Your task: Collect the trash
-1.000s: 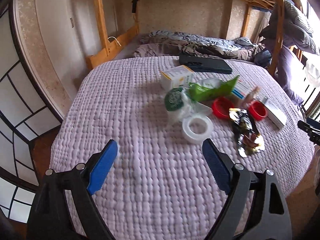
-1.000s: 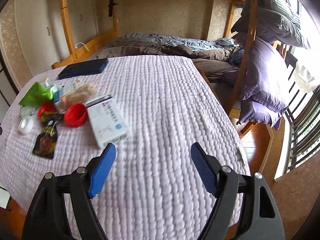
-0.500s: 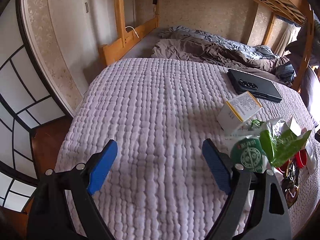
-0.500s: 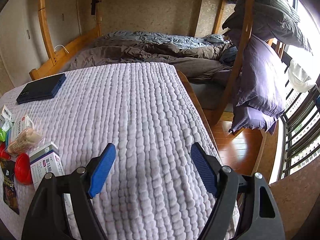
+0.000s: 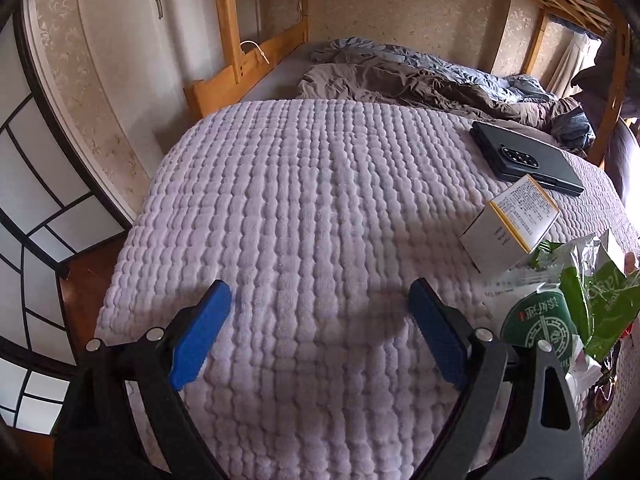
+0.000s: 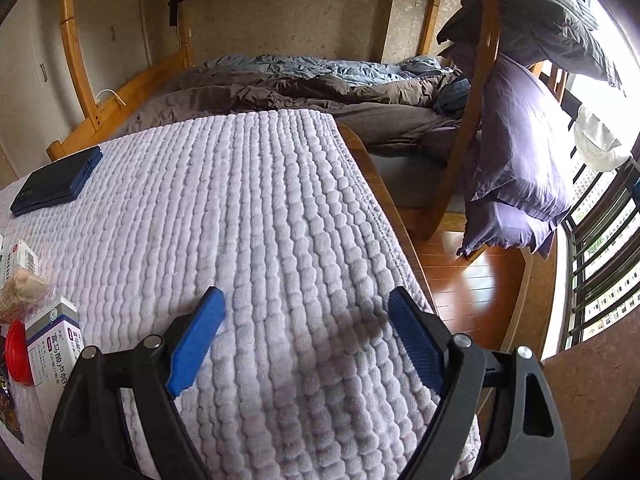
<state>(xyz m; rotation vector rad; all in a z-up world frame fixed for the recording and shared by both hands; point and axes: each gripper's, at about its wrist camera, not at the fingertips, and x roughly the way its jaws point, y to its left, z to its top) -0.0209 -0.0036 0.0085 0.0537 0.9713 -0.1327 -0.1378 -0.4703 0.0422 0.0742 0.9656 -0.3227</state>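
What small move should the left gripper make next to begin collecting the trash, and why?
Probably swing the left gripper toward the right of its view, to the green wrapper. Its jaws have just been opening and hold nothing; only bare blanket lies between them. The trash sits at that view's right edge, beside the white box, so the gripper is not yet lined up with any piece.

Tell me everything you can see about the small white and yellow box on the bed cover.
The small box looks like cardboard, with a white side, yellow edges and a face covered in fine printed text too small to read. It appears closed and sits tilted on the lilac bed cover, the printed face turned up. It lies just in front of the dark flat case, and its lower corner meets the green wrapper pile.
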